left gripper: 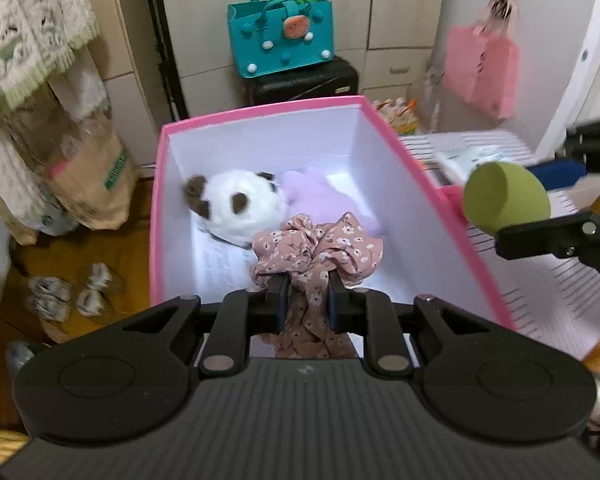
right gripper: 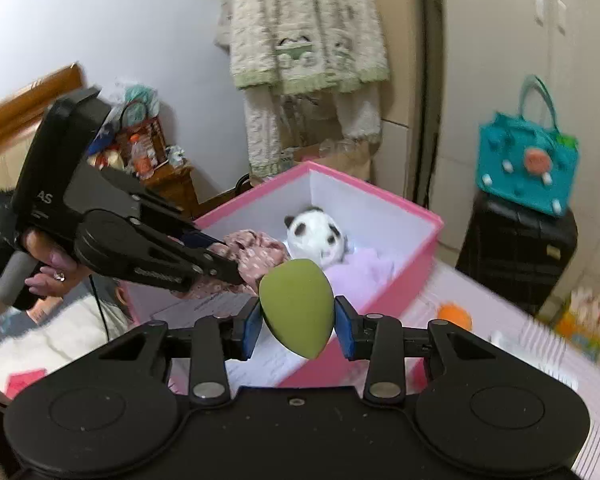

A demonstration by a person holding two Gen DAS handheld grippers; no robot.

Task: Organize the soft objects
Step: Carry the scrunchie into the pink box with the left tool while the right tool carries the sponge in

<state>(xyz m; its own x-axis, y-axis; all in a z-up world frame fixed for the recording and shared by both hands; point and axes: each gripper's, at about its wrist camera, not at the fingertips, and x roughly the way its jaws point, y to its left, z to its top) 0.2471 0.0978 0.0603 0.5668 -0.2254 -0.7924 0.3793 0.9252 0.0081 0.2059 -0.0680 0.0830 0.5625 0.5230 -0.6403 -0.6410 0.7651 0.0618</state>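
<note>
Left gripper [left gripper: 308, 300] squeezed tight on floppy flowered scrunchie [left gripper: 320, 248]; right gripper [right gripper: 298, 326] pinching squishy green sponge [right gripper: 296, 306] at its fat middle. Both probably light, easy to drop into pink box [left gripper: 260, 114].

Cream wardrobe doors [left gripper: 400, 8], wooden floor [left gripper: 112, 248], white wall [right gripper: 112, 20]

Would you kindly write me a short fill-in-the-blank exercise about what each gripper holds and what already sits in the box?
1. The left gripper is shut on a floral pink ____.
2. The right gripper pinches a ____-coloured makeup sponge.
3. Inside the pink box, a panda plush lies beside a soft ____-coloured item.
4. The inner walls of the box are ____.

Missing words: scrunchie; green; purple; white
</note>
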